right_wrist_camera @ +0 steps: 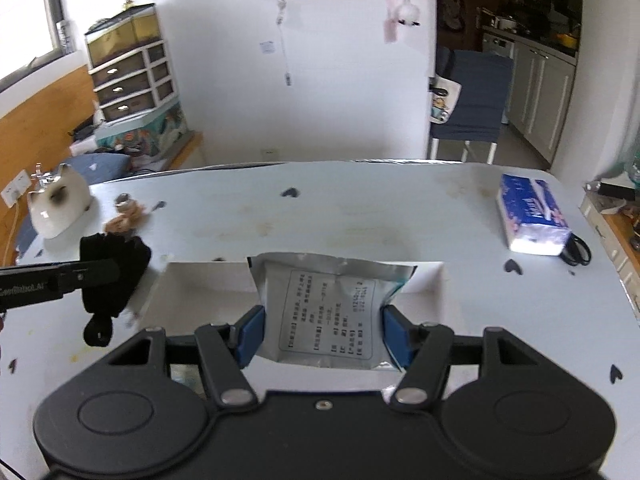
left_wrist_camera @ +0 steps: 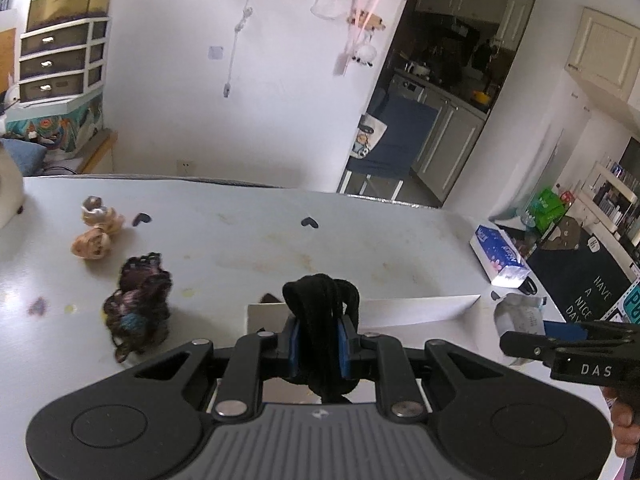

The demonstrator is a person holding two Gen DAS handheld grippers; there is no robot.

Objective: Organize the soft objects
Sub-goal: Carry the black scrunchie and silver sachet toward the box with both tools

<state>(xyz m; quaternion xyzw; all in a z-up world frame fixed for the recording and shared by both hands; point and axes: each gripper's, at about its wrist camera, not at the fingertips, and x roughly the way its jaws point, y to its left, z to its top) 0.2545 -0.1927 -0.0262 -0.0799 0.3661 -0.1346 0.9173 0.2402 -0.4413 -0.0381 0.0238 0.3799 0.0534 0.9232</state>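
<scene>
My left gripper (left_wrist_camera: 319,336) is shut on a black fabric bundle (left_wrist_camera: 320,304) and holds it above the near left corner of a white open box (left_wrist_camera: 420,309). From the right wrist view the bundle (right_wrist_camera: 114,276) hangs left of the box (right_wrist_camera: 208,276). My right gripper (right_wrist_camera: 324,332) is shut on a silver foil pouch (right_wrist_camera: 332,312) with printed text, held over the box. A dark knitted item (left_wrist_camera: 138,308) and two tan fabric bundles (left_wrist_camera: 96,232) lie on the table at the left.
A blue tissue pack (right_wrist_camera: 532,216) lies at the table's right side, black scissors (right_wrist_camera: 576,252) beside it. A white ceramic cat (right_wrist_camera: 56,204) stands at the far left. The pale table (left_wrist_camera: 280,240) carries small dark heart marks. A chair (right_wrist_camera: 468,92) stands beyond.
</scene>
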